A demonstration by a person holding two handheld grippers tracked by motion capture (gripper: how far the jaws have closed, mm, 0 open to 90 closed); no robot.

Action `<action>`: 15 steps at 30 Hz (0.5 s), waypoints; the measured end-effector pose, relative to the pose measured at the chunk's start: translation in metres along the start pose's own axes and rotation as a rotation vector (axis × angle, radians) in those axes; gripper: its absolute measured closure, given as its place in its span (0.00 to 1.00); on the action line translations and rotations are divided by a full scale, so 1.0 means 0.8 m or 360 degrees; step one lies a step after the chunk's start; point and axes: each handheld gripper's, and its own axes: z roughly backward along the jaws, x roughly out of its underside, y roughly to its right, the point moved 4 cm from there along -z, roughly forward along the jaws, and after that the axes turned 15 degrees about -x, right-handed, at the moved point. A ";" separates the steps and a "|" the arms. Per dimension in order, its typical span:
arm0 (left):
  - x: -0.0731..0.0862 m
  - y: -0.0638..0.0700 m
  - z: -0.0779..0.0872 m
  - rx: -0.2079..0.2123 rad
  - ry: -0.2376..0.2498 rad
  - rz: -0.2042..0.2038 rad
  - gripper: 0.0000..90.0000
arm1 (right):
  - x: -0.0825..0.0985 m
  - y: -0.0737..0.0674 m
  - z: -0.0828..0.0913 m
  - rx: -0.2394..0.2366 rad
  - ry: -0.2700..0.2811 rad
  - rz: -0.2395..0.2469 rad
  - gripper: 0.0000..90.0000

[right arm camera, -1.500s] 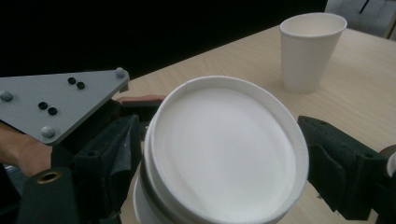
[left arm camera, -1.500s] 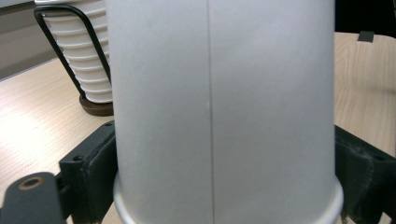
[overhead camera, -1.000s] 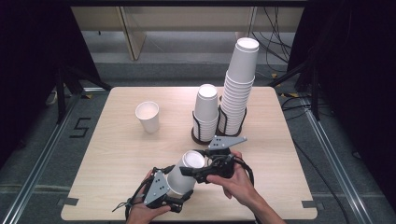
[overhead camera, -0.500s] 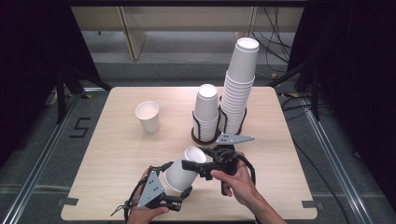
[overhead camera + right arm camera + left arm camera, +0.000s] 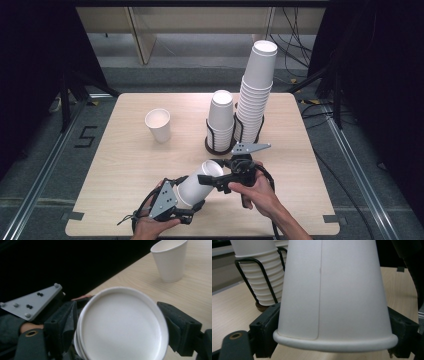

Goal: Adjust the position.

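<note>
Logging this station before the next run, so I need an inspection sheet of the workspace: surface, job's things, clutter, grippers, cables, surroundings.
Surface: light wooden table, bare around the cups.
Job's things: held paper cup lies tilted between both grippers; lone cup stands upright, apart; short stack and tall stack sit in a black wire holder.
Clutter: nothing seen.
Grippers: left gripper has just been closing, its jaws on either side of the held cup near one end; right gripper flanks its other end, with more than one rim edge nested there.
Cables: black cable trails from the right gripper; more lie on the floor behind.
Surroundings: grey floor with a marked 5, dark curtains.
</note>
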 end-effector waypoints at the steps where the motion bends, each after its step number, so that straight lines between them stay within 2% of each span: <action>1: 0.001 0.000 -0.001 0.0010 0.0002 -0.0012 0.17 | 0.000 -0.001 0.001 0.0023 -0.0021 0.0011 0.22; 2: 0.001 0.000 0.000 0.0007 -0.0020 -0.0021 0.17 | -0.001 0.001 0.003 0.0030 -0.0051 0.0057 0.21; 4: 0.003 0.000 0.000 0.0014 -0.0041 -0.0042 0.17 | -0.001 0.001 0.007 0.0064 -0.0101 0.0080 0.18; 5: 0.003 0.000 -0.001 0.0025 -0.0047 -0.0046 0.18 | -0.001 -0.001 0.008 0.0062 -0.0118 0.0050 0.18; 6: 0.004 0.000 -0.001 0.0038 -0.0068 -0.0045 0.18 | -0.002 0.001 0.009 0.0063 -0.0139 0.0115 0.18; 8: 0.005 -0.001 -0.001 0.0037 -0.0091 -0.0072 0.18 | -0.003 -0.001 0.012 0.0095 -0.0166 0.0136 0.18; 9: 0.005 -0.001 -0.002 0.0062 -0.0097 -0.0075 0.18 | -0.003 -0.002 0.012 0.0084 -0.0169 0.0139 0.18; 11: 0.007 -0.002 -0.001 0.0058 -0.0134 -0.0113 0.19 | -0.005 -0.006 0.014 0.0104 -0.0218 0.0197 0.18; 13: 0.008 -0.001 -0.002 0.0074 -0.0158 -0.0154 0.19 | -0.006 -0.009 0.017 0.0168 -0.0285 0.0266 0.18; 15: 0.008 -0.001 -0.001 0.0111 -0.0202 -0.0204 0.19 | -0.006 -0.012 0.017 0.0187 -0.0392 0.0354 0.19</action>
